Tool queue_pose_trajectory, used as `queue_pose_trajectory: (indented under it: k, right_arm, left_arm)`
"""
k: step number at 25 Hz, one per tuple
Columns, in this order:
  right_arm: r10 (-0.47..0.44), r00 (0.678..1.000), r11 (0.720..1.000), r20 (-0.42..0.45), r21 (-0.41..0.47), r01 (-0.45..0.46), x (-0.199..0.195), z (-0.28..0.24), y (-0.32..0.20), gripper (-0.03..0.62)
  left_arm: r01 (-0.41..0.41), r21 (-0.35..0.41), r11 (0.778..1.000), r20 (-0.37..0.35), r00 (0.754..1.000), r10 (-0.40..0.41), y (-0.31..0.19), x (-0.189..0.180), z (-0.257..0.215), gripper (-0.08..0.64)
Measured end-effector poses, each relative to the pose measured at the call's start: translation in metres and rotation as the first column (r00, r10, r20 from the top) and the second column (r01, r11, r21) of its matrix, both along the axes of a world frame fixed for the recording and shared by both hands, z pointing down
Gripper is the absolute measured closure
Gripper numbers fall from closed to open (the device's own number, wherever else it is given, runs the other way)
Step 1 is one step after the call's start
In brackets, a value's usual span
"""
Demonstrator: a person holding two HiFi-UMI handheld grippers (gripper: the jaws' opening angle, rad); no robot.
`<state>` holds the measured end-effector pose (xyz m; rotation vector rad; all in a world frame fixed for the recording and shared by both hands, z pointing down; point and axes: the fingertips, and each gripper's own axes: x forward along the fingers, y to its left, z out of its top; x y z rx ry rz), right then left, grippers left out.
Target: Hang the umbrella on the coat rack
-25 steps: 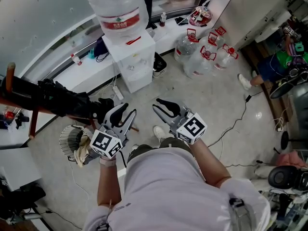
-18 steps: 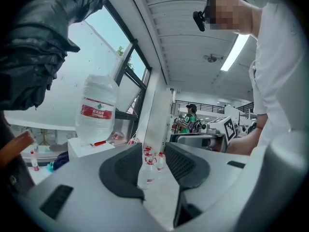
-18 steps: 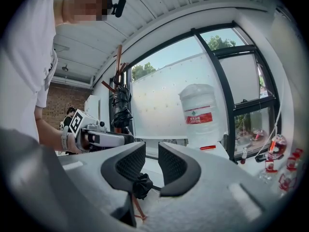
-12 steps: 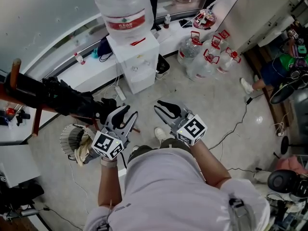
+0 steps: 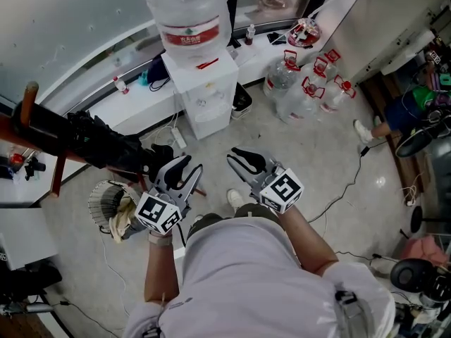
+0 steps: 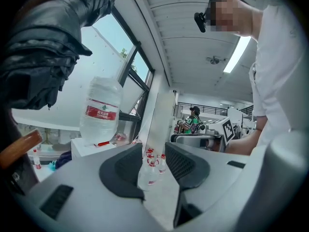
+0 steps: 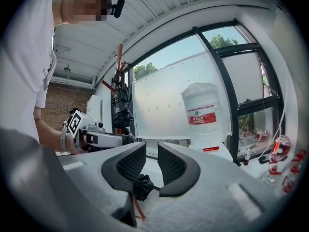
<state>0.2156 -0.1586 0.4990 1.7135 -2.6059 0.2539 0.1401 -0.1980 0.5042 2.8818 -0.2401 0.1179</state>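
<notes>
Grey speckled floor [image 5: 331, 153] fills most of the head view. A white water dispenser [image 5: 204, 90] stands against the window wall with an upturned bottle [image 5: 189, 13] on top. A cluster of clear water jugs [image 5: 306, 86] with red caps sits on the floor to its right.

The umbrella [image 5: 91, 141] is black and folded. It hangs on the coat rack [image 5: 27, 101], a stand of reddish-brown wood at the left of the head view. From above, its bunched fabric runs from the rack's pegs toward the person's hands. In the right gripper view it drapes down the rack's pole in front of the window.

The left gripper [image 5: 190, 164] is held just beside the umbrella's near end; from above I cannot tell whether they touch. In the left gripper view its fingers [image 6: 120, 170] stand apart with nothing between them. Only the distant jugs show through the gap, and the umbrella sits above and to the left of them.

The right gripper [image 5: 236, 155] is held next to the left one, clear of the umbrella and pointing toward the dispenser. Its fingers [image 7: 125, 166] are brought together and grip nothing.
</notes>
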Motion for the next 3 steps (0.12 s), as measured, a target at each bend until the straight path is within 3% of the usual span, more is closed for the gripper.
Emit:
queue_pose_trajectory:
  k: [3]
  right_arm:
    - [-0.014, 1.0, 1.0, -0.006, 0.0, 0.014, -0.0011, -0.0022, -0.0004, 0.514]
  left_arm:
    - [0.006, -0.007, 1.0, -0.012, 1.0, -0.006, -0.0003, -0.0003, -0.0023, 0.43]
